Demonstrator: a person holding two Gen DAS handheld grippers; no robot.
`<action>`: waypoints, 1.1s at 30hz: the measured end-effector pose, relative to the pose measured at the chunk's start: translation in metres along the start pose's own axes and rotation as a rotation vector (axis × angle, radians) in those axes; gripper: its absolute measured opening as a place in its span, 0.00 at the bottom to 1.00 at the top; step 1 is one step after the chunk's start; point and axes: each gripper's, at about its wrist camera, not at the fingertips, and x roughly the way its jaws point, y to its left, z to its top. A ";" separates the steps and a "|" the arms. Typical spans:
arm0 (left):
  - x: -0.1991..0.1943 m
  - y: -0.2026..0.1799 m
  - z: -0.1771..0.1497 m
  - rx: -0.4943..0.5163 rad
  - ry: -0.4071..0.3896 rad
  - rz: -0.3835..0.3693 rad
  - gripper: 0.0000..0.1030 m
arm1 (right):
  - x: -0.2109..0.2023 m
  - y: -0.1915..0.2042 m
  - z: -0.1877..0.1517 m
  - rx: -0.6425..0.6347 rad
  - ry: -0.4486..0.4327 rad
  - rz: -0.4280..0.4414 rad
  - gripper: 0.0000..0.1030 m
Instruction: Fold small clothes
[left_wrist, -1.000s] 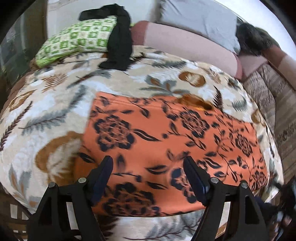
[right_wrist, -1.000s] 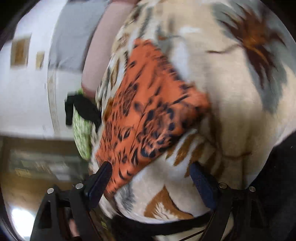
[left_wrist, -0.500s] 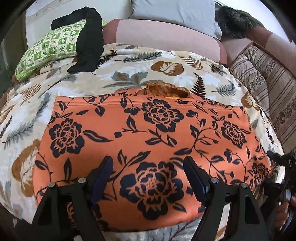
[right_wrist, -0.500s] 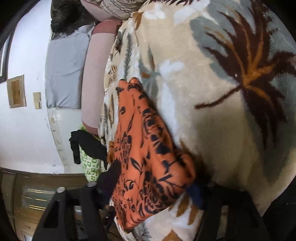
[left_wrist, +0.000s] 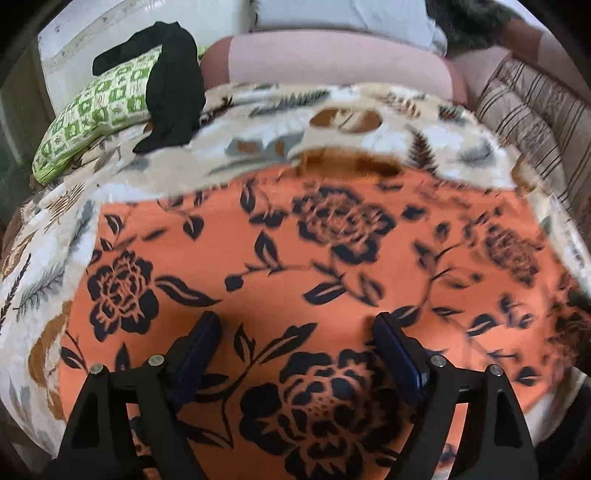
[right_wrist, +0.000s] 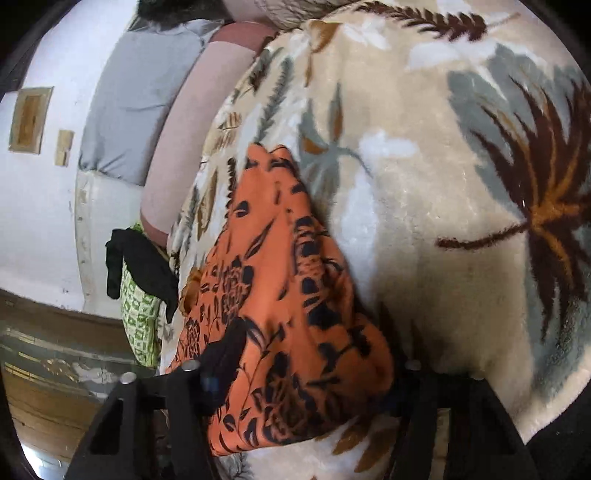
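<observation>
An orange garment with black flowers (left_wrist: 325, 280) lies spread flat on a leaf-patterned blanket (left_wrist: 258, 122). My left gripper (left_wrist: 297, 343) is open and hovers just above the garment's near edge, holding nothing. In the right wrist view the garment's corner (right_wrist: 288, 314) bulges up between the fingers of my right gripper (right_wrist: 314, 373), which straddles it. The right finger is mostly hidden behind the cloth, so the grip is unclear.
A green checked pillow (left_wrist: 96, 110) with a black garment (left_wrist: 173, 85) draped over it lies at the far left. A pink bolster (left_wrist: 332, 62), a grey pillow (right_wrist: 136, 96) and a striped cushion (left_wrist: 535, 122) line the back. A wooden floor (right_wrist: 40, 398) lies beyond the bed.
The left gripper has dropped closer to the orange garment. The right gripper has come in around the garment's corner, and the cloth now bunches up between its fingers.
</observation>
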 end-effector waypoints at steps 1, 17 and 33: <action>-0.007 0.000 0.001 -0.003 -0.029 -0.009 0.83 | 0.000 0.002 0.002 -0.016 0.018 -0.005 0.28; -0.052 0.104 -0.017 -0.337 -0.166 -0.080 0.76 | -0.004 0.223 -0.073 -0.628 0.005 0.026 0.16; -0.121 0.244 -0.100 -0.722 -0.237 -0.059 0.76 | 0.170 0.257 -0.266 -1.008 0.455 -0.037 0.36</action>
